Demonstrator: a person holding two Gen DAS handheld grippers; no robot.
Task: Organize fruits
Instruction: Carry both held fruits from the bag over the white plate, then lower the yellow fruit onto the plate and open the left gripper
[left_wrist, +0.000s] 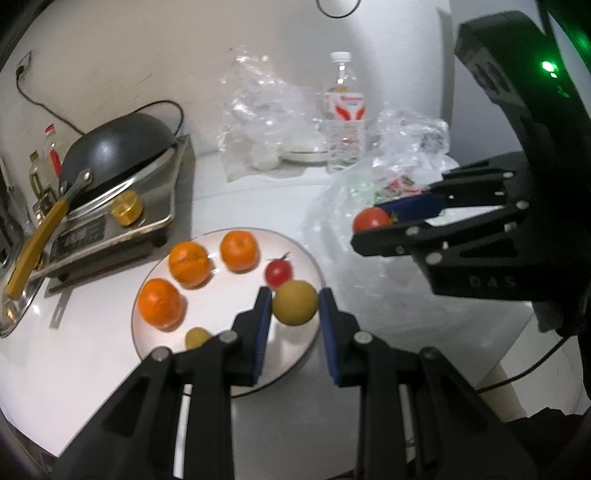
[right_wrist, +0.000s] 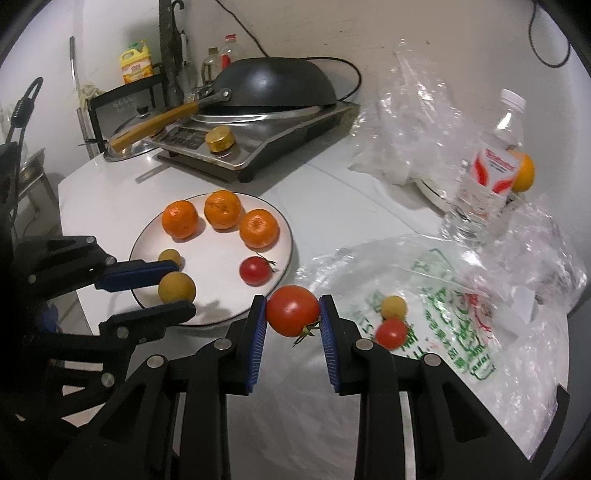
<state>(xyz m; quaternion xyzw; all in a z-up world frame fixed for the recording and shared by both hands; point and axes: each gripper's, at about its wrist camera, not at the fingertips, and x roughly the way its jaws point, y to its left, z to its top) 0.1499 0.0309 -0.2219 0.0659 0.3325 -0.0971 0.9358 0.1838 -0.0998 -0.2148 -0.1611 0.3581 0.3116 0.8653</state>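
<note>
A white plate (left_wrist: 147, 332) (right_wrist: 218, 254) holds three oranges (left_wrist: 192, 264) (right_wrist: 221, 208), a small red tomato (left_wrist: 277, 272) (right_wrist: 254, 270) and a small yellow fruit (left_wrist: 196, 336) (right_wrist: 169, 255). My left gripper (left_wrist: 295, 307) (right_wrist: 177, 290) is shut on a yellow-green round fruit (left_wrist: 295, 302) (right_wrist: 176, 288), held over the plate's near edge. My right gripper (right_wrist: 293, 312) (left_wrist: 373, 221) is shut on a red tomato (right_wrist: 293, 310) (left_wrist: 371, 218), just right of the plate. Another small tomato (right_wrist: 391, 332) and yellow fruit (right_wrist: 393, 306) lie on a printed plastic bag (right_wrist: 443, 295).
A black wok (right_wrist: 273, 85) with a wooden handle rests upside down on an induction cooker (right_wrist: 258, 144) behind the plate. A water bottle (right_wrist: 487, 170), crumpled clear bags (right_wrist: 417, 122) and an orange (right_wrist: 524, 173) stand at the back right. The table edge runs close on the left.
</note>
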